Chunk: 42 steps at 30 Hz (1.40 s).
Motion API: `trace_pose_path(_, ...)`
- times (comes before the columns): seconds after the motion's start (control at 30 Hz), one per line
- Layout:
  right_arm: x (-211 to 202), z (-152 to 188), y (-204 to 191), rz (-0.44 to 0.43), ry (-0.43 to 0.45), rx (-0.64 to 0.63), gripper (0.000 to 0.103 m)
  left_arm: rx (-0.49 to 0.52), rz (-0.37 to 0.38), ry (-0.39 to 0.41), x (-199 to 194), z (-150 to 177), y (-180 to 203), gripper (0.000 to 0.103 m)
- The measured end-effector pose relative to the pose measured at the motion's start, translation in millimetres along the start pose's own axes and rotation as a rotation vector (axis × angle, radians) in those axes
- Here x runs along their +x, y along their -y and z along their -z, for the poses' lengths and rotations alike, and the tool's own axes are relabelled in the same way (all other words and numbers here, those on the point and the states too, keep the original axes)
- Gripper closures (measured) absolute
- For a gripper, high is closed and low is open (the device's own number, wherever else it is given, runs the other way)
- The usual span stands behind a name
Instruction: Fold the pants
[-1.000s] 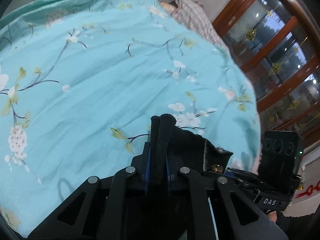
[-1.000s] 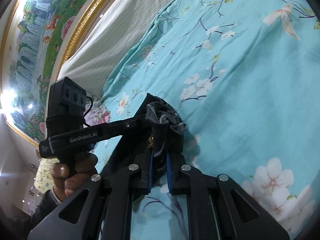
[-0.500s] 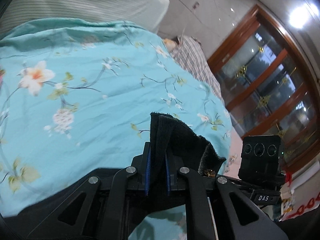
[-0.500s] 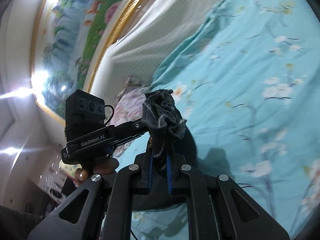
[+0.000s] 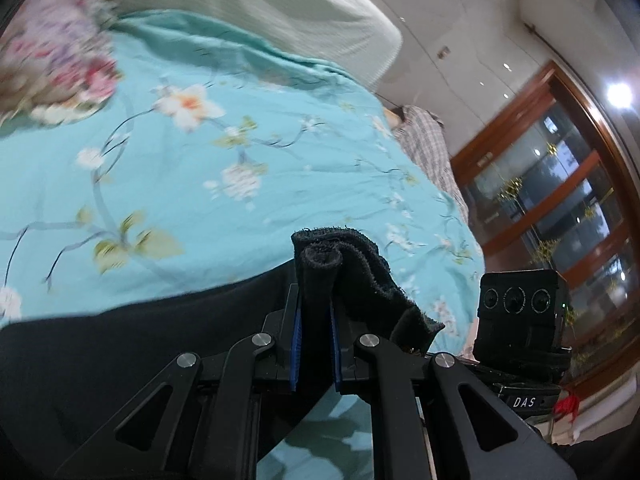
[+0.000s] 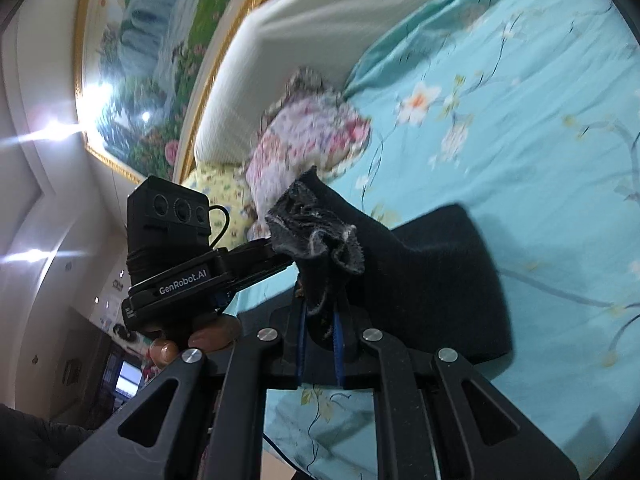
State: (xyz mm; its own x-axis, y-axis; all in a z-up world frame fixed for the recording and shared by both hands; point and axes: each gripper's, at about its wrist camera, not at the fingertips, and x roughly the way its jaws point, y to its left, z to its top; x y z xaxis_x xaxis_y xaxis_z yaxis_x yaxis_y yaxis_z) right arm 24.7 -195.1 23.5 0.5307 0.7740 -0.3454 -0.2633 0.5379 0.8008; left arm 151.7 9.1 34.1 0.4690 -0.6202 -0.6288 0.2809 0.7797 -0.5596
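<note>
The black pants (image 5: 120,344) hang over the teal flowered bedspread (image 5: 200,184). My left gripper (image 5: 315,320) is shut on a bunched black edge of the pants, held above the bed. My right gripper (image 6: 320,312) is shut on another frayed edge of the pants (image 6: 432,280), whose dark cloth spreads to the right over the bed. The right gripper shows in the left wrist view (image 5: 520,320). The left gripper, in a hand, shows in the right wrist view (image 6: 180,264).
A pale headboard (image 5: 300,12) and flowered pillows (image 6: 308,132) lie at the bed's head. A checked cloth (image 5: 428,140) lies at the bed's far edge. A wooden glass cabinet (image 5: 560,184) stands at the right. A framed painting (image 6: 152,40) hangs above the headboard.
Both grippers have risen and tilted toward the head of the bed, lifting the pants. More black cloth now hangs into both views, and the headboard and pillows have come into sight.
</note>
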Motion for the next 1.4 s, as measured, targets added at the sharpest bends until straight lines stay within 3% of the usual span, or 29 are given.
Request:
trace_pose_path(0.33,52.0,23.5,12.4,0.025,-0.125,0.015,0.091,-0.108,-0.053,-0.011,-3.2,36.6,-55.5,0.092)
trace_pose_path(0.4,59.1,26.6,15.2,0.037,-0.142,0.016,0.091,-0.118,-0.062,-0.011,-4.0,40.7,-60.1,0.095)
trace_pose_path(0.83,83.4,35.1,11.4,0.148,-0.208,-0.039,0.086,-0.225,-0.093,0.016,-22.5,66.5,-91.6,0.093)
trace_pose_path(0.87,84.2,35.0,10.0,0.153,-0.211,-0.044,0.082,-0.230,-0.094,0.019,-24.7,67.3,-92.6,0.093)
trace_pose_path(0.97,87.1,35.6,3.6,0.126,-0.221,-0.052,0.057,-0.245,-0.107,0.039,-33.9,72.8,-95.9,0.093)
trace_pose_path(1.0,88.1,36.4,-0.4,0.124,-0.221,-0.064,0.054,-0.249,-0.113,0.043,-36.1,73.9,-96.2,0.093)
trace_pose_path(1.4,98.4,41.8,-23.9,0.103,-0.249,-0.110,0.054,-0.372,-0.150,0.159,-88.0,107.5,-113.1,0.093)
